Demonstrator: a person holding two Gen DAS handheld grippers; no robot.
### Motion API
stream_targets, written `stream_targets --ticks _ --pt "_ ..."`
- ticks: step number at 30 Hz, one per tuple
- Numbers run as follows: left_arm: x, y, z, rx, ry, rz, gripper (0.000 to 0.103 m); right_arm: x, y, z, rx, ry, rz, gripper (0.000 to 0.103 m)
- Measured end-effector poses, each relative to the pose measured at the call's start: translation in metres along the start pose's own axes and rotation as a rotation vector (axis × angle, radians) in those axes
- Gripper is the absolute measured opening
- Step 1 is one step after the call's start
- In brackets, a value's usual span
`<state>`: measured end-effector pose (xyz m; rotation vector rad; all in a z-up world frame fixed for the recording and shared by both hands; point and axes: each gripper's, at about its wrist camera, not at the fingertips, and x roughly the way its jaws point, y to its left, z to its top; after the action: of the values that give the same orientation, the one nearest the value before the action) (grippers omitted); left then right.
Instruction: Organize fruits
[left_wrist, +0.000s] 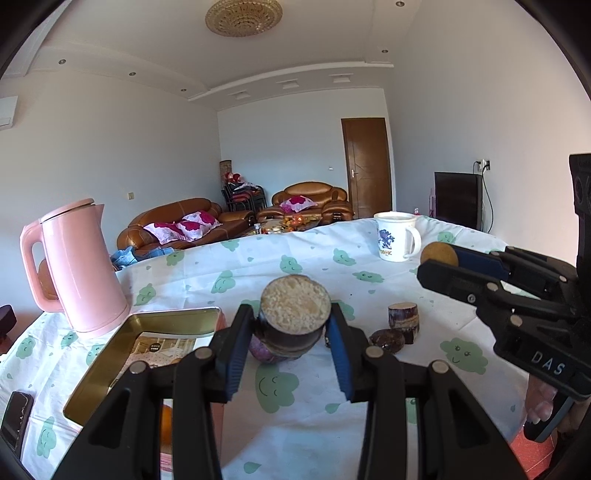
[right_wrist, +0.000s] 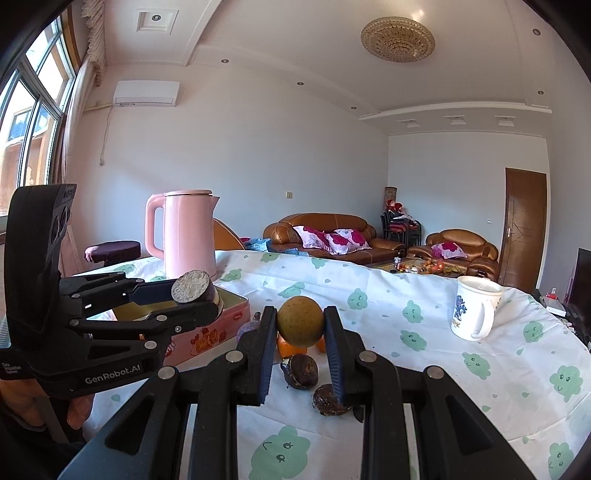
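My left gripper (left_wrist: 293, 321) is shut on a dark sugarcane piece (left_wrist: 294, 314) with a pale cut end, held above the table; it also shows in the right wrist view (right_wrist: 194, 291). My right gripper (right_wrist: 300, 325) is shut on a round brownish-yellow fruit (right_wrist: 300, 320), also seen in the left wrist view (left_wrist: 439, 254). An open gold-lined tin box (left_wrist: 147, 343) lies at the left. A second sugarcane piece (left_wrist: 403, 319) and dark round fruits (left_wrist: 387, 340) (right_wrist: 300, 370) (right_wrist: 329, 399) lie on the cloth. Oranges (right_wrist: 290, 349) sit behind my right fingers.
A pink kettle (left_wrist: 79, 266) stands at the table's left. A white mug (left_wrist: 396, 236) stands at the far right. A phone (left_wrist: 14, 419) lies at the left edge. The table has a white cloth (left_wrist: 369, 369) with green prints.
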<state>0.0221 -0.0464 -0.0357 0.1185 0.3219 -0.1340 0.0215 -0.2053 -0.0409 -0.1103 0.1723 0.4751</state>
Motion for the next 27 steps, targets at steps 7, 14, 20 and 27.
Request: stream_targets --ticks 7,14,20,27 --pt "0.0 0.015 0.004 -0.026 0.002 0.037 0.042 0.006 0.003 0.017 -0.029 -0.009 0.021 0.027" --pt "0.002 0.03 0.006 -0.047 0.015 0.069 0.042 0.018 0.006 0.034 -0.052 -0.015 0.046 0.027" --pt "0.005 0.042 0.005 -0.064 0.036 0.099 0.042 0.033 0.009 0.046 -0.041 -0.008 0.095 0.027" --pt "0.007 0.063 0.004 -0.089 0.056 0.134 0.042 0.049 0.019 0.059 -0.047 0.006 0.134 0.027"
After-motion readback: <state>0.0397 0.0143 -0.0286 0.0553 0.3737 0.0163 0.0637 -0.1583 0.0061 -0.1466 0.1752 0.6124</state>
